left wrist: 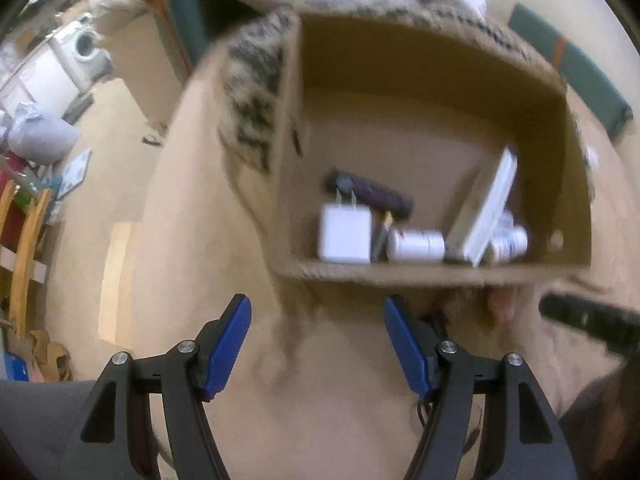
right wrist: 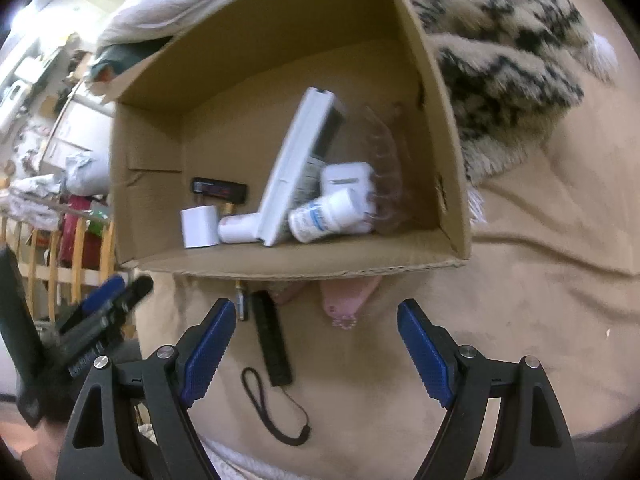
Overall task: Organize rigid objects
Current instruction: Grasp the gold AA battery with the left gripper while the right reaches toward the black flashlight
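**Both grippers empty, two items left outside the box**

Your right gripper point(right wrist: 316, 344) hangs with jaws apart, nothing between them, over the black stick with its wrist loop point(right wrist: 272, 344). Your left gripper point(left wrist: 318, 344) is spread too. Left outside: that stick and a pink item point(right wrist: 346, 296) half under the cardboard box point(right wrist: 300, 266), which already holds chargers, bottles and a remote. The box's near wall overhangs both.

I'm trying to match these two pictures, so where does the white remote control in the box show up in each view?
Left wrist view: the white remote control leans at the right of the cardboard box.
Right wrist view: the remote stands tilted at the box's middle.
Shared landmark: the white charger plug, left of the remote in both.
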`<action>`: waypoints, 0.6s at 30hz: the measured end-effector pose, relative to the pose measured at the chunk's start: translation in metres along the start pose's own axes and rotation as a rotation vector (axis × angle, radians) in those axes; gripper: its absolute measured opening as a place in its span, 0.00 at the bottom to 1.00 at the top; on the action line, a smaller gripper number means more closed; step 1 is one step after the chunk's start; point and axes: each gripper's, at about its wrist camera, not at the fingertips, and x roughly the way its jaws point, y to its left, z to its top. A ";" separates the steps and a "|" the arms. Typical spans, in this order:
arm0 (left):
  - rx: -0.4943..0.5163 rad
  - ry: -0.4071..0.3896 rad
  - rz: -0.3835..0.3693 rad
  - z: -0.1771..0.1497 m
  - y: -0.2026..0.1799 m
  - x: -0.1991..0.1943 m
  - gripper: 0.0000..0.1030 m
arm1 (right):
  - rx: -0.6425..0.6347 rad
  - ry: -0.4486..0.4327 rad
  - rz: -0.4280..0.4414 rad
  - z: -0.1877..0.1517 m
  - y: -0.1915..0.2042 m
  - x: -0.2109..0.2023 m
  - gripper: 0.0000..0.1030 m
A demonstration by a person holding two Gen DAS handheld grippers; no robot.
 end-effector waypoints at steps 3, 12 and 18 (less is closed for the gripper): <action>0.010 0.058 -0.015 0.000 -0.012 0.019 0.64 | 0.022 -0.002 -0.008 0.002 -0.004 0.002 0.85; 0.090 0.241 -0.043 0.001 -0.053 0.079 0.45 | 0.052 -0.018 -0.009 0.005 -0.012 -0.003 0.85; 0.132 0.221 -0.008 -0.003 -0.059 0.080 0.11 | 0.043 -0.009 -0.007 0.005 -0.013 -0.003 0.85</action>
